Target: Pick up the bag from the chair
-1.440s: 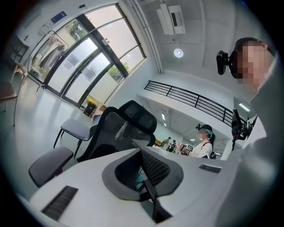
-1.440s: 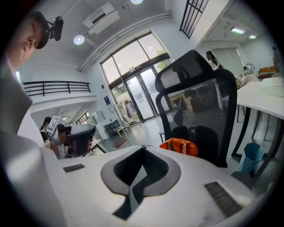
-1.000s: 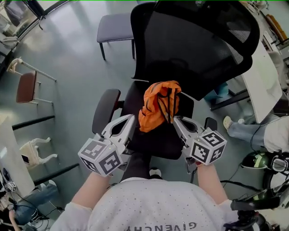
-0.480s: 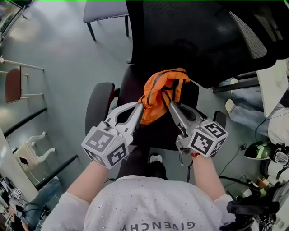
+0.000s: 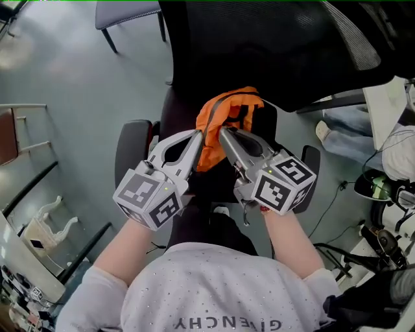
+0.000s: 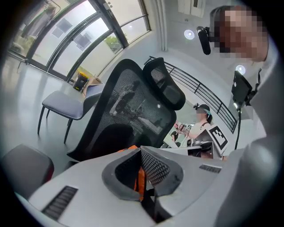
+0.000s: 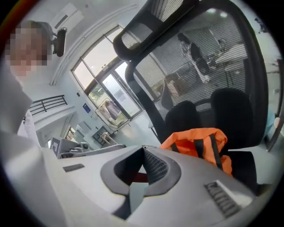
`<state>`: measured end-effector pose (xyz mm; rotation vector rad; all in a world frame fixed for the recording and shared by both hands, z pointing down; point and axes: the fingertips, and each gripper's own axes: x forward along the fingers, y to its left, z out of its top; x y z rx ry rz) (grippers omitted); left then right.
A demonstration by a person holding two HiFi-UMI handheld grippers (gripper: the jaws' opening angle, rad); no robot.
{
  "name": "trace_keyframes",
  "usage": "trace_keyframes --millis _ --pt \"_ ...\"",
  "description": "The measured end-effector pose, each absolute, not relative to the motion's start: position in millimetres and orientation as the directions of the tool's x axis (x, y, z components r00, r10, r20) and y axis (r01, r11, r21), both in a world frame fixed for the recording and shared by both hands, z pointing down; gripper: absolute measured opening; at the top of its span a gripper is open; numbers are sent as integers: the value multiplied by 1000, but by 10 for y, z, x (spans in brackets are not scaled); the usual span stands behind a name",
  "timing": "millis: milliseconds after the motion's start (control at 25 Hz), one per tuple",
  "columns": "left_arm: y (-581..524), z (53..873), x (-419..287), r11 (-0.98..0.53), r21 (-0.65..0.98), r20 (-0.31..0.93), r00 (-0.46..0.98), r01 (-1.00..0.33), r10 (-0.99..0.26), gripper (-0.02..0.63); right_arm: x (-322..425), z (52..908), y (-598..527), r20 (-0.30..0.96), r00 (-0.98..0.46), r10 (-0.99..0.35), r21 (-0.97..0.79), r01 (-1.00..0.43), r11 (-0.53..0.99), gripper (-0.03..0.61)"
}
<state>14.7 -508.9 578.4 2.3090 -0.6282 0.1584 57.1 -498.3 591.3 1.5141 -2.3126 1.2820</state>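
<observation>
The orange bag [image 5: 227,110] with black straps is bunched over the seat of the black office chair [image 5: 259,39]. My left gripper [image 5: 200,134] is shut on the bag's left edge, and orange cloth [image 6: 140,182] shows between its jaws. My right gripper [image 5: 222,131] is shut at the bag's lower middle, where a black strap meets its tips. In the right gripper view the bulk of the bag [image 7: 199,139] lies just right of the shut tips [image 7: 143,147]. The two grippers' tips nearly touch.
A dark armrest [image 5: 131,152] stands left of the seat and another armrest [image 5: 310,162] to its right. The mesh backrest [image 7: 213,62] rises right behind the bag. A grey chair [image 5: 126,10] stands far left; cables and gear [image 5: 382,214] lie on the right.
Both grippers have moved forward and closed in towards each other. The bag is now narrower and more bunched between them. The view has shifted closer to the chair.
</observation>
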Motion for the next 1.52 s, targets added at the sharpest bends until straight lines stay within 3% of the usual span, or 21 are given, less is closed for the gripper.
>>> trace_keyframes --millis 200,360,400,480,520,680,840,960,1240,1400,1440,1520 --pt "-5077 5726 246 -626 648 237 896 -433 -374 -2 655 6002 -4874 518 -462 -720 -661 -750 6 2" --pt "-5333 5642 47 -623 607 302 868 -494 -395 -2 586 5912 -5143 523 -439 -731 -703 -707 -78 3" --pt "-5361 5656 16 -618 600 322 860 -508 -395 -2 579 5905 -5197 518 -441 -732 -713 -696 -85 42" --pt "-5388 5699 -32 -606 593 353 848 -530 -396 -2 599 5929 -5277 520 -434 -735 -720 -686 -105 190" --pt "-5395 5713 -50 -600 595 361 844 -536 -397 -2 632 5963 -5308 534 -416 -736 -709 -694 -122 217" --pt "-5388 5663 -54 -611 601 352 857 -515 -376 -2 773 6205 -5387 611 -343 -713 -653 -728 -210 229" --pt "-5410 5588 -79 -614 599 344 858 -514 -383 -2 746 6449 -5451 632 -390 -669 -706 -646 -290 342" --pt "-5409 5569 -131 -608 603 345 856 -517 -386 -2 778 6505 -5548 652 -369 -662 -704 -619 -348 379" --pt "-5356 5495 -238 -605 611 337 859 -511 -385 -2 717 6890 -5524 769 -395 -503 -620 -654 -434 360" --pt "-5325 5537 -302 -601 612 346 857 -514 -382 -2 708 7016 -5481 791 -377 -482 -588 -687 -427 333" --pt "-5318 5564 -309 -596 614 351 856 -517 -380 -2 709 7037 -5465 792 -375 -482 -586 -687 -429 308" --pt "-5297 5595 -297 -590 617 360 854 -521 -376 -2 714 7070 -5414 787 -376 -489 -592 -681 -430 171"
